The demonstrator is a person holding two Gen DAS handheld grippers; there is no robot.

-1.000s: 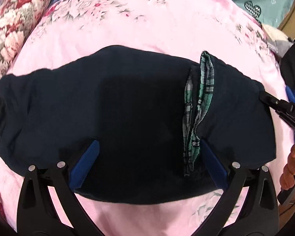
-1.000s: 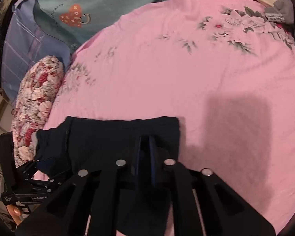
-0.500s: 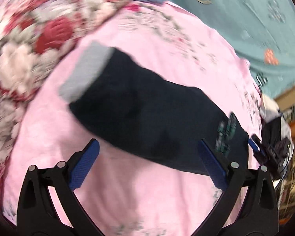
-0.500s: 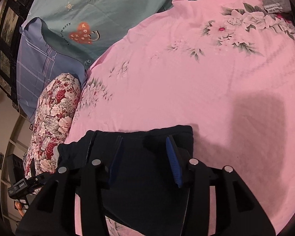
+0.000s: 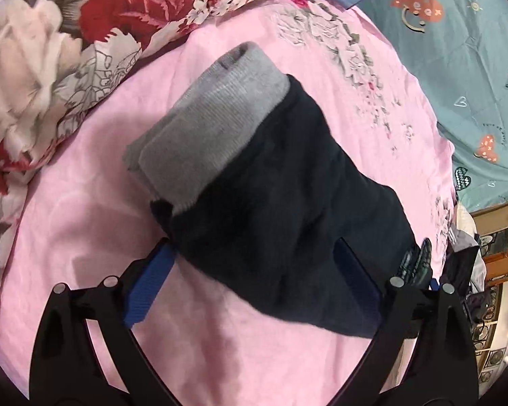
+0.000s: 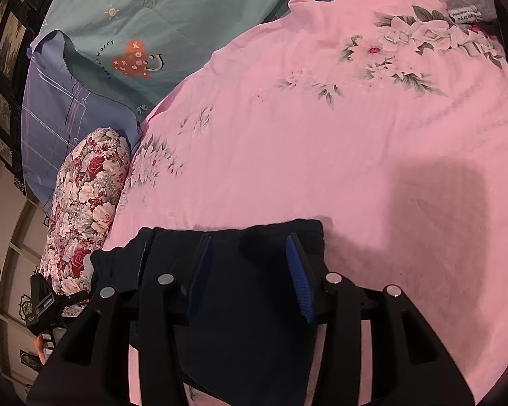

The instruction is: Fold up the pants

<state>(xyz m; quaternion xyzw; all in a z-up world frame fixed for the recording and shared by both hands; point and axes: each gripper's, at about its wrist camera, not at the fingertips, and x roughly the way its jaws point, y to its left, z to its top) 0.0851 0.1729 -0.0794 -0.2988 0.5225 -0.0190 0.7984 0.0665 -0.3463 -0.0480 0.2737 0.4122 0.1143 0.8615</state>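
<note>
In the left wrist view a floral pillow (image 5: 61,44) fills the far left, lying on the pink sheet (image 5: 84,223) of the bed. The pants (image 5: 288,209), dark navy and folded into a thick bundle, lie on the sheet in the middle, running from far left to near right. Their grey cuffs (image 5: 210,125) point at the pillow. The left tongs (image 5: 254,287) stand wide apart around the near end of the pants, the left blue pad at the fabric's edge; they grip nothing. A bit of green plaid lining (image 5: 418,264) peeks out at the right end, and a teal blanket (image 5: 474,67) lies far right.

In the right wrist view the right tongs (image 6: 247,270) sit apart over the pants' right end, clamped on nothing.
</note>
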